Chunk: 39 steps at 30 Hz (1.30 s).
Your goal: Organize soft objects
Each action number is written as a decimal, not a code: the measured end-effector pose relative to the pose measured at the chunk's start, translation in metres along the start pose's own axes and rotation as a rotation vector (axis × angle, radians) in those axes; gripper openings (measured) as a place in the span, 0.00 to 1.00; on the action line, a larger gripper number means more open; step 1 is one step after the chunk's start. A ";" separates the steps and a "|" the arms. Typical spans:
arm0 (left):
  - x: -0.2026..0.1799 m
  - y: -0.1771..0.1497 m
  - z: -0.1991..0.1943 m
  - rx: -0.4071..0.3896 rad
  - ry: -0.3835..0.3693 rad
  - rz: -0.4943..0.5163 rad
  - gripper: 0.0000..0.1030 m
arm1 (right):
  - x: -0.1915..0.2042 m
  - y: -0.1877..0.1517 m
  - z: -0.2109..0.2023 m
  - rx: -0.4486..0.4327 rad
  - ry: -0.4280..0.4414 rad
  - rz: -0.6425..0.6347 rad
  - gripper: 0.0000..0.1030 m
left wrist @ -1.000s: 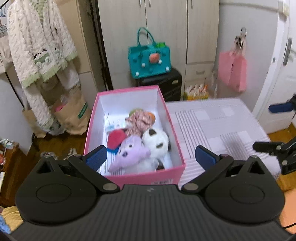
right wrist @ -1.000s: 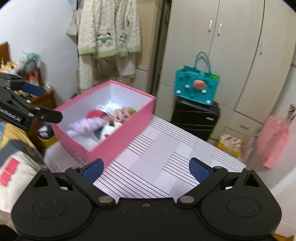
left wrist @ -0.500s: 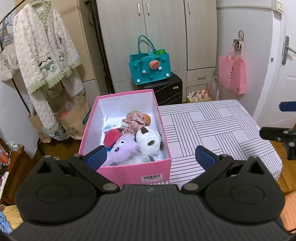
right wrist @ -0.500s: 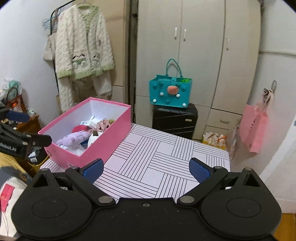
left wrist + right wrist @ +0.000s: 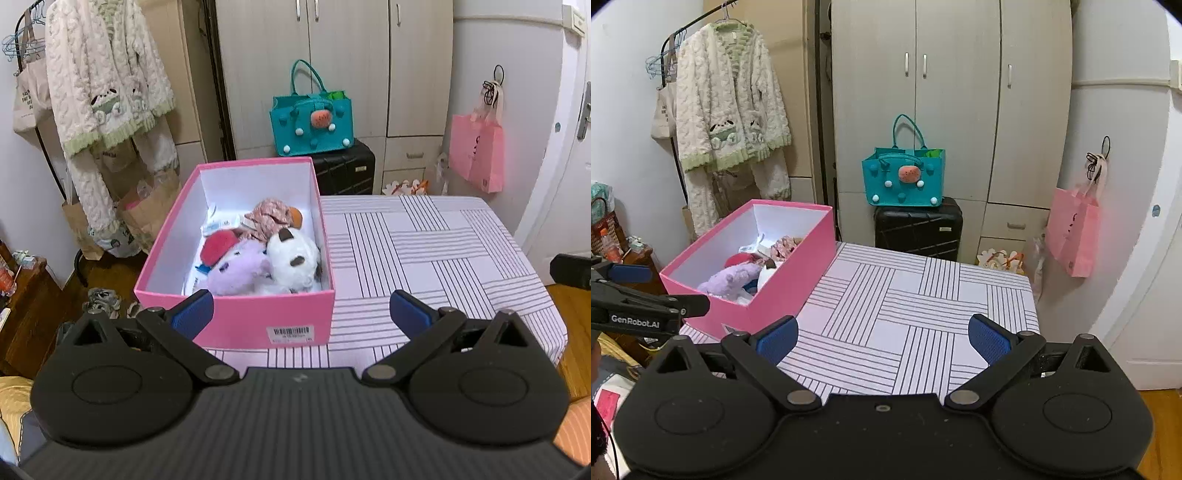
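A pink box (image 5: 299,319) (image 5: 786,284) stands on the left part of a table with a striped cloth (image 5: 424,251) (image 5: 916,306). Inside lie a purple plush (image 5: 240,271) (image 5: 733,275), a white plush with brown patches (image 5: 293,260), a red plush (image 5: 218,245) and a patterned pink cloth toy (image 5: 271,218). My left gripper (image 5: 301,314) is open and empty, held just in front of the box's near wall. My right gripper (image 5: 882,338) is open and empty above the table's near edge, to the right of the box.
Behind the table stand a black suitcase (image 5: 918,227) with a teal felt bag (image 5: 903,173) on it, and wardrobe doors (image 5: 956,92). A pink bag (image 5: 1075,232) hangs at right. A fluffy cream robe (image 5: 727,110) hangs at left. The other gripper's arm (image 5: 646,306) shows at far left.
Both grippers pulled back and rose away from the box, so more of the table and room shows. Both stayed open. The toys in the box have not moved.
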State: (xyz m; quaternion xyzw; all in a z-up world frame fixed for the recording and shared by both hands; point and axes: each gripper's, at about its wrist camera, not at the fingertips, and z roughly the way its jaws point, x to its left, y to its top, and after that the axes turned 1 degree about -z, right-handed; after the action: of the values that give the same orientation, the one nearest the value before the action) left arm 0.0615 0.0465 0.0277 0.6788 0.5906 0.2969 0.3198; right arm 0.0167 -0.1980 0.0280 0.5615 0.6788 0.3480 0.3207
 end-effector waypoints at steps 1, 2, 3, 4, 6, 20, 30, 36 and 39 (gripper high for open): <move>-0.002 -0.002 0.000 0.004 0.000 0.001 1.00 | 0.001 -0.002 0.000 0.001 -0.004 -0.004 0.97; -0.003 -0.004 0.001 0.009 -0.001 0.001 1.00 | 0.001 -0.004 0.000 0.002 -0.012 -0.015 0.97; -0.004 -0.005 0.001 0.011 0.000 -0.001 1.00 | 0.004 -0.005 0.000 0.001 -0.026 -0.029 0.97; -0.005 -0.007 0.002 0.012 0.000 -0.001 1.00 | 0.005 -0.007 0.000 -0.001 -0.036 -0.036 0.97; -0.008 -0.009 0.003 0.015 0.002 0.001 1.00 | 0.006 -0.009 -0.002 -0.004 -0.046 -0.036 0.97; -0.017 -0.021 -0.007 -0.026 0.002 0.003 1.00 | 0.002 -0.019 -0.014 -0.053 -0.140 -0.019 0.97; -0.023 -0.028 -0.007 -0.086 -0.002 0.030 1.00 | 0.010 -0.029 -0.018 -0.094 -0.152 -0.019 0.97; -0.022 -0.032 -0.007 -0.097 -0.017 0.013 1.00 | 0.009 -0.031 -0.021 -0.123 -0.180 -0.008 0.97; -0.023 -0.033 -0.008 -0.103 -0.017 0.010 1.00 | 0.004 -0.030 -0.020 -0.122 -0.175 0.013 0.98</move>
State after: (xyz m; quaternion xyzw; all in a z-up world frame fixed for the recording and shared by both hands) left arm 0.0323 0.0279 0.0061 0.6670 0.5682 0.3229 0.3578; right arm -0.0169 -0.1997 0.0139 0.5736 0.6222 0.3403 0.4099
